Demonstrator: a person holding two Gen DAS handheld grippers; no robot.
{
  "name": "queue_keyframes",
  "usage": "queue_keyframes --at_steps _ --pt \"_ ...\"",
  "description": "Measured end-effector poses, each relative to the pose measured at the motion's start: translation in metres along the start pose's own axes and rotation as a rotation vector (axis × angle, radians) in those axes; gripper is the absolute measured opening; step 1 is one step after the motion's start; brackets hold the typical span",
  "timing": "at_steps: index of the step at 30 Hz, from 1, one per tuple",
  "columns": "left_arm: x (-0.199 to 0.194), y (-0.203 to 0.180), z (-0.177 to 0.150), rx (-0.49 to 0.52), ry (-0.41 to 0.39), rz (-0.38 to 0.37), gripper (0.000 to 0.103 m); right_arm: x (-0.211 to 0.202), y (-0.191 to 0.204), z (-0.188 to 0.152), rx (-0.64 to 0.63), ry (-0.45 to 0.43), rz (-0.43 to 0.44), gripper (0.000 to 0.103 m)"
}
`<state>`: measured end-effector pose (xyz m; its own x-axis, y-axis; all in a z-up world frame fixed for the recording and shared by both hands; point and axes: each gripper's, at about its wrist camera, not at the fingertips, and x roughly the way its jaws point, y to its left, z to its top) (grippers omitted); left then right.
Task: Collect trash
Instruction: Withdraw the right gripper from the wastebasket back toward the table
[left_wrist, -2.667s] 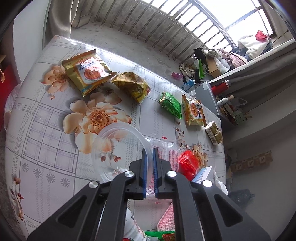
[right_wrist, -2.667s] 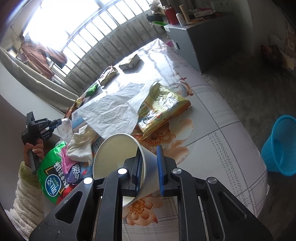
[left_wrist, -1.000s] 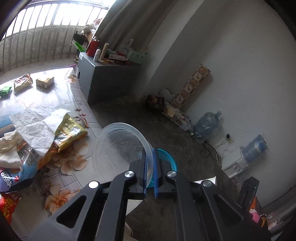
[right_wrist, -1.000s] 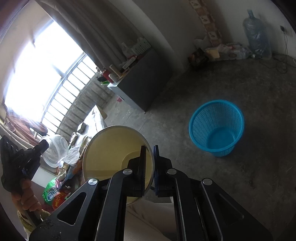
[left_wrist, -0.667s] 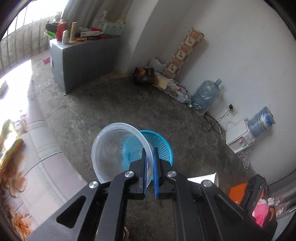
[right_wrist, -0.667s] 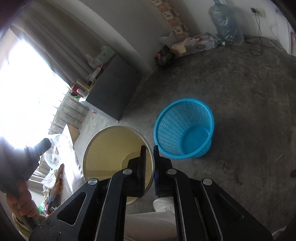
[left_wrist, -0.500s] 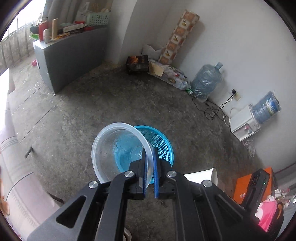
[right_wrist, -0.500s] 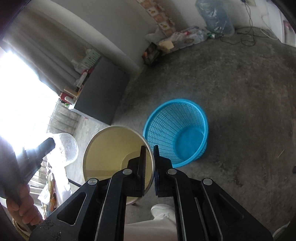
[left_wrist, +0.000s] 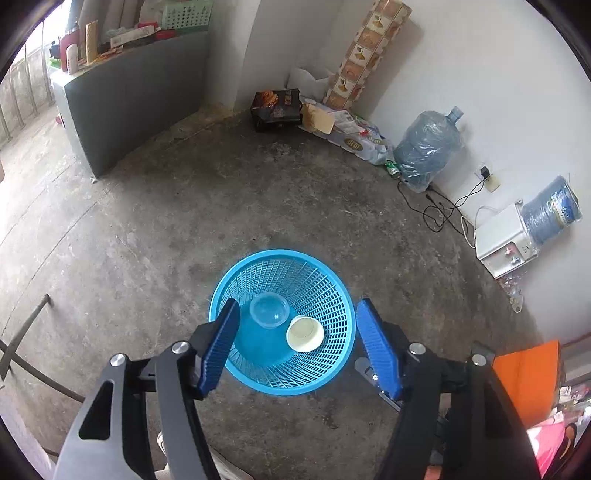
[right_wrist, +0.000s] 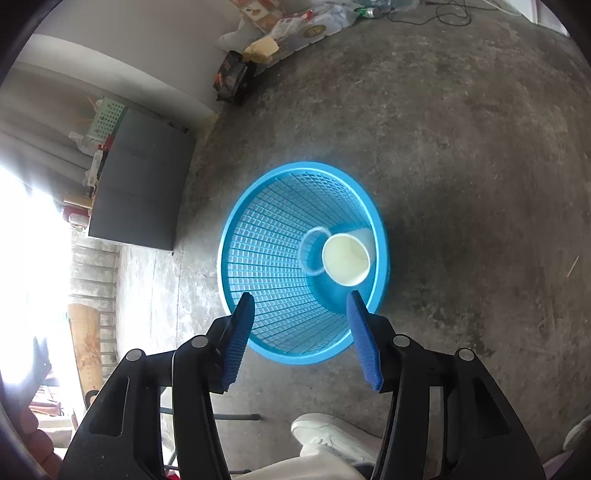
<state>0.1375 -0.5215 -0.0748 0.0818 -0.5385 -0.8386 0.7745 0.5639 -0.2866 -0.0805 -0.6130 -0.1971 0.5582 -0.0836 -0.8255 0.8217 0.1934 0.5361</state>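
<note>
Both cups released into the blue basket (left_wrist: 334, 295); both grippers above its rim, empty.

The left gripper (left_wrist: 297, 345) and right gripper (right_wrist: 299, 334) point steeply down at the basket, jaws opening, nothing between the pads. The clear plastic cup (left_wrist: 269, 310) and the paper cup (left_wrist: 305, 334) lie side by side, touching, inside the basket near its floor, mouths facing up toward the cameras. Judged: neither gripper is clearly nearer; no trash remains within reach here, so the next pickup lies away from the basket.

left gripper (left_wrist: 295, 347): jaws opening, nothing between | right gripper (right_wrist: 300, 332): jaws opening (both angled down)
</note>
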Motion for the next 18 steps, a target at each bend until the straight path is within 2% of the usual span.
queue_keyframes --at_steps 3,7,13,15,18 --pt "-0.026 -0.006 -0.005 0.037 -0.067 -0.025 0.072 -0.024 0.009 -0.011 -0.06 -0.048 -0.007 0.058" --pt "-0.069 -0.002 -0.017 0.049 -0.136 -0.085 0.081 -0.06 0.027 -0.025 -0.166 -0.146 -0.031 0.073" --pt "-0.13 0.019 -0.045 0.021 -0.168 -0.099 0.091 -0.116 0.059 -0.05 -0.316 -0.315 -0.077 0.094" --pt "-0.15 0.029 -0.056 -0.005 -0.181 -0.092 0.096 -0.132 0.07 -0.058 -0.361 -0.368 -0.093 0.095" --pt "-0.18 0.047 -0.076 -0.037 -0.203 -0.08 0.097 -0.151 0.083 -0.07 -0.423 -0.434 -0.11 0.095"
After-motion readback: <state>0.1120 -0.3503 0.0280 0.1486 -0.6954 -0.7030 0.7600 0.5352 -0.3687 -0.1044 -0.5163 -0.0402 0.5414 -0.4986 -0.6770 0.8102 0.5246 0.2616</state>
